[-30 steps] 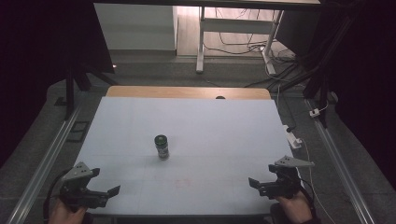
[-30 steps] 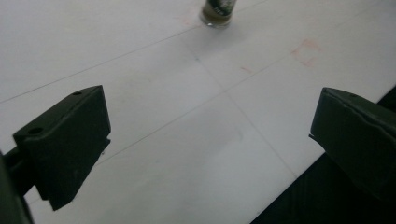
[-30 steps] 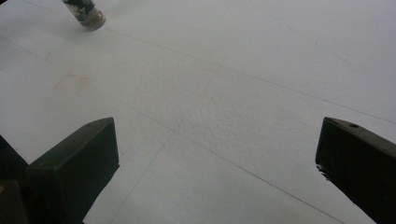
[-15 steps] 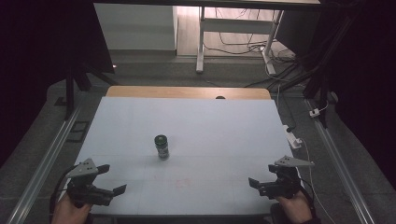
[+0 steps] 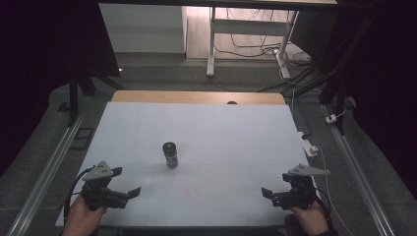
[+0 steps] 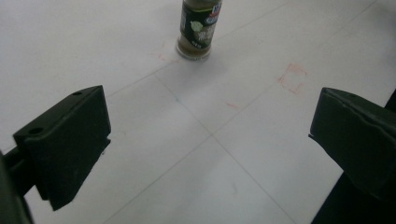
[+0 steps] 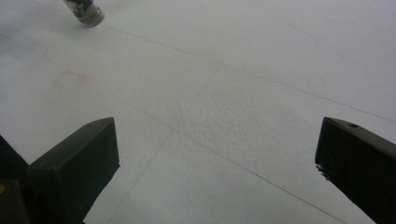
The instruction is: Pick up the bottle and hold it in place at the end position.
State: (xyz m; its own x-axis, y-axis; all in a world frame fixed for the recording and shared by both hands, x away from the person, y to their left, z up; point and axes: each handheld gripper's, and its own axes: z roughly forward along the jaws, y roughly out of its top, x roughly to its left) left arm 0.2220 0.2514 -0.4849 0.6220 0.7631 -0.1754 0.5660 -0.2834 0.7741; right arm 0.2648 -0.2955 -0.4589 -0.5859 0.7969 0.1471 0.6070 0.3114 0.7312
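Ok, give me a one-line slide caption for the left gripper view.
Open left gripper faces an upright spice jar standing on the white table.

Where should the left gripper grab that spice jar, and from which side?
Take the spice jar across its round labelled body, below the cap, probably coming in level from the near left. It stands upright with bare table around it, and the left gripper, jaws wide open, already faces it.

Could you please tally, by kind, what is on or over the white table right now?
Spice jar: 1, upright on the table
Tongs: 2, the left tongs and the right tongs, both open
Total: 3
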